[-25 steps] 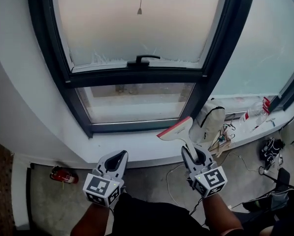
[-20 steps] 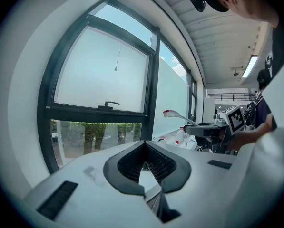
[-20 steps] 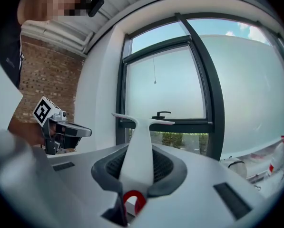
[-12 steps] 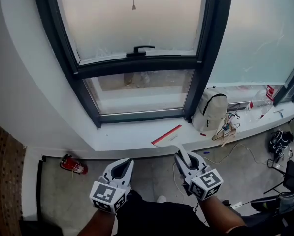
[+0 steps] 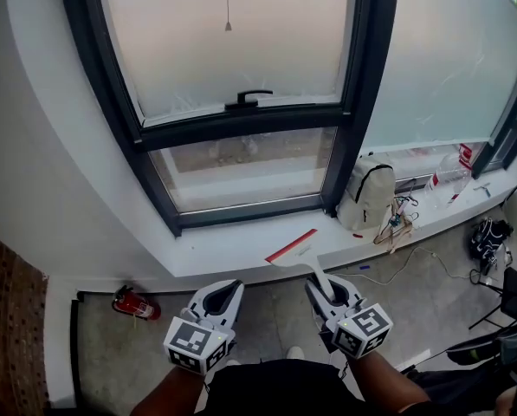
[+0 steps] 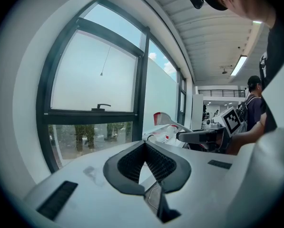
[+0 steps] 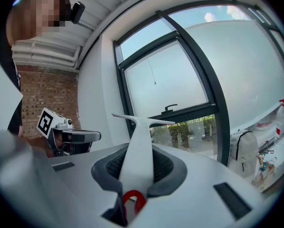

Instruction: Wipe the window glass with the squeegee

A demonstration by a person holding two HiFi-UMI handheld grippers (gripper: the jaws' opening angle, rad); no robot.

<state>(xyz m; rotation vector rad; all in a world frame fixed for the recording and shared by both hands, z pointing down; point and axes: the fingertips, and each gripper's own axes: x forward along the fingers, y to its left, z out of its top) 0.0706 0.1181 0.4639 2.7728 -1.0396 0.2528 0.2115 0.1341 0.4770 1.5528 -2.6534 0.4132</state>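
Two grippers were held low in front of the window, and neither touched it. Far left, a red fire extinguisher (image 5: 135, 304) lay on the floor by the wall. Next along, the left gripper (image 5: 230, 286) pointed at the sill (image 5: 215, 254) with its jaws pressed together at the tips and nothing between them.

Above and beyond, the window glass (image 5: 245, 167) stood in its dark frame, clear in the lower pane and frosted over the window handle (image 5: 248, 100). To the right, the right gripper (image 5: 327, 289) had its jaws pinched on the white handle of the squeegee (image 5: 294, 251). The red-edged blade slanted out over the sill's front edge, well short of the pane. Further right, a white backpack (image 5: 366, 199) leaned on the sill.

To me it looked like the approach, with no stroke under way. The next move would call for raising the blade high, setting its full edge flat on the glass, and drawing it down under even pressure.
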